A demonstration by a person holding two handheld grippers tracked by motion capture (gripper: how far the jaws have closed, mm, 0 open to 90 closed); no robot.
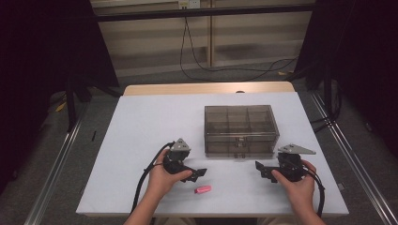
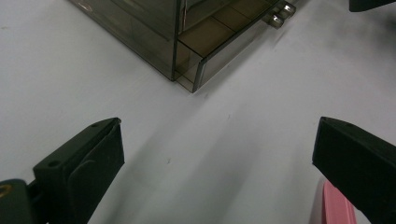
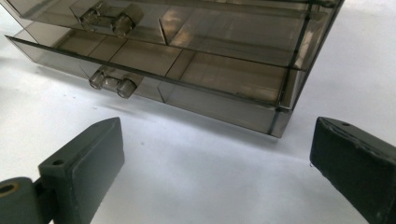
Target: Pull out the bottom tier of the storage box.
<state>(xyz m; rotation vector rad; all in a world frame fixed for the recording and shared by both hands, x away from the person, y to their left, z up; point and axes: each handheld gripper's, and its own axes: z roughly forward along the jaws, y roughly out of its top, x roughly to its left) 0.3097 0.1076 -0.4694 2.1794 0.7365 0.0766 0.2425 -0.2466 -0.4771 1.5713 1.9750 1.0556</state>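
A smoky clear plastic drawer box (image 1: 239,127) stands on the white table (image 1: 141,126), right of centre. Its bottom drawer (image 3: 154,79) sticks out slightly, with a clear handle (image 3: 112,84); the box corner (image 2: 187,70) lies ahead of the left jaws. A small pink object (image 1: 203,189) lies near the front edge, and its end (image 2: 337,207) peeks beside the left gripper's right jaw. My left gripper (image 1: 201,173) rests open on the table, front left of the box. My right gripper (image 1: 261,169) is open too, front right of the box. Both hold nothing.
The table's wooden far edge (image 1: 206,87) lies behind the box. Black cables (image 1: 197,61) hang down to the floor beyond the table. Metal rails (image 1: 56,159) run along both sides. Bare table surface spreads to the left of the box.
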